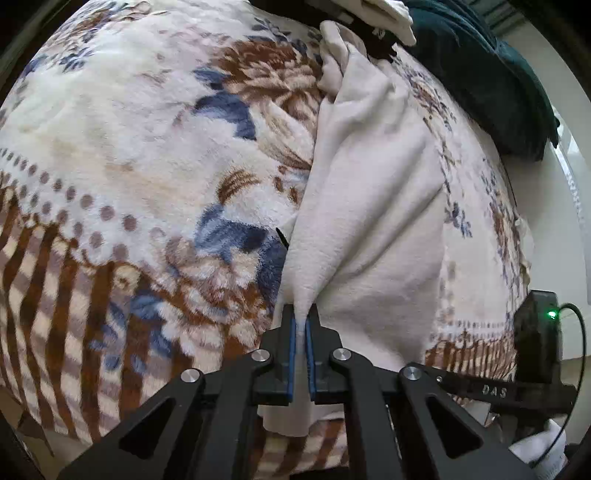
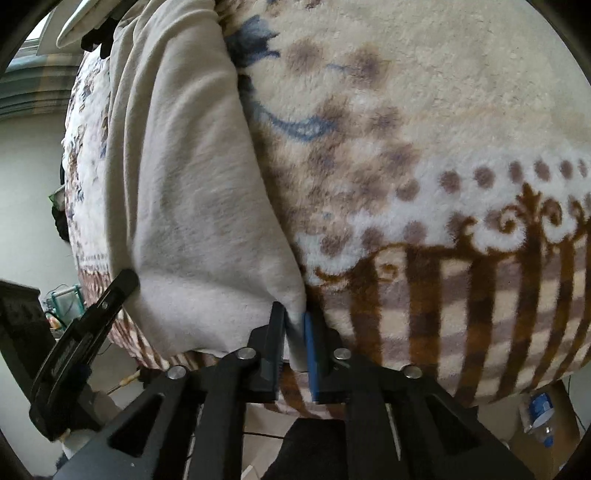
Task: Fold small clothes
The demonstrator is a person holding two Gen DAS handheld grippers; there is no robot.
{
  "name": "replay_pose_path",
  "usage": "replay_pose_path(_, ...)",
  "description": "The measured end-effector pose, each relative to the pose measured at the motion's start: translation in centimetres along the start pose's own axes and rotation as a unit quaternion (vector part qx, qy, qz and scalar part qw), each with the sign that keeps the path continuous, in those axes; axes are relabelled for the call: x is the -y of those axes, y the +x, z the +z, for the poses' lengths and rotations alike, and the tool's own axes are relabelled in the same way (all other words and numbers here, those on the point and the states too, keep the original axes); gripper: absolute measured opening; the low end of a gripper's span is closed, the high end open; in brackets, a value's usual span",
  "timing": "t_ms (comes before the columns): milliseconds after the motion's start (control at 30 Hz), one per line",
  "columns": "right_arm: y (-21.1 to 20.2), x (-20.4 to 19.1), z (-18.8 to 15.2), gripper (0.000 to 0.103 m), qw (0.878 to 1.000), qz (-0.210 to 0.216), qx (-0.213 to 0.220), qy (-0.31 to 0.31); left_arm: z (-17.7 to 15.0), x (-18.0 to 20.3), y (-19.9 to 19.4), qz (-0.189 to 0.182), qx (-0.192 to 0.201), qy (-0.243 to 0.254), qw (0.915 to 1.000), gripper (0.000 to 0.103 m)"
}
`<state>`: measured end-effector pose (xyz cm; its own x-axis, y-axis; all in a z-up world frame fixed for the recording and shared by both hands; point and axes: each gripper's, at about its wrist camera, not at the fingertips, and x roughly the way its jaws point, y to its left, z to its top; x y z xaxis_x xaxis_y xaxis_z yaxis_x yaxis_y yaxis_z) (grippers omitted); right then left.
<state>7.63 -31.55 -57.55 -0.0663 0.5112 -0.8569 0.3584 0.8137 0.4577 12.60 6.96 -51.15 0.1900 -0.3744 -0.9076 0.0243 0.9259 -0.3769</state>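
Observation:
A small cream-white cloth (image 1: 373, 192) lies stretched over a fleece blanket with brown, blue and white flowers (image 1: 140, 155). My left gripper (image 1: 303, 321) is shut on the cloth's near left corner, with fabric pinched between the blue pads. In the right wrist view the same cloth (image 2: 184, 192) runs up the left side, and my right gripper (image 2: 295, 321) is shut on its near right corner. The cloth's far end is bunched at the top of both views. The other gripper's black body shows at the edge of each view (image 1: 535, 343) (image 2: 81, 339).
A dark green blanket (image 1: 487, 74) and a white garment (image 1: 391, 18) lie at the far end of the bed. The patterned blanket (image 2: 443, 184) hangs over the near bed edge. A plastic bottle (image 2: 541, 417) and a box sit on the floor at right.

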Motion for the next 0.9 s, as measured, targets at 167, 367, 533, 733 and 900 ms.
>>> replay_pose_path(167, 0.8, -0.4, -0.8, 0.007, 0.998, -0.049, -0.009, -0.033, -0.5, -0.7, 3.0, 0.014, -0.032, 0.007, 0.9994, 0.004)
replay_pose_path(367, -0.8, -1.4, 0.4, 0.041, 0.998, -0.013, -0.053, -0.011, 1.3, 0.3, -1.0, 0.007, -0.028, -0.003, 0.9996, 0.008)
replay_pose_path(533, -5.8, -3.4, 2.2, 0.071, 1.000, -0.004, -0.019, -0.018, 5.3, 0.3, -5.2, -0.014, 0.005, -0.043, 0.9990, 0.034)
replay_pose_path(733, -11.8, -8.4, 10.3, 0.070, 0.998, 0.019, 0.054, -0.025, 15.2, 2.1, -6.2, -0.053, 0.053, -0.036, 0.9965, 0.035)
replay_pose_path(900, -13.4, -11.7, 19.9, 0.071, 0.993, 0.017, 0.106, -0.039, 24.9, 3.2, -2.5, -0.046, 0.072, -0.014, 0.9962, 0.035)
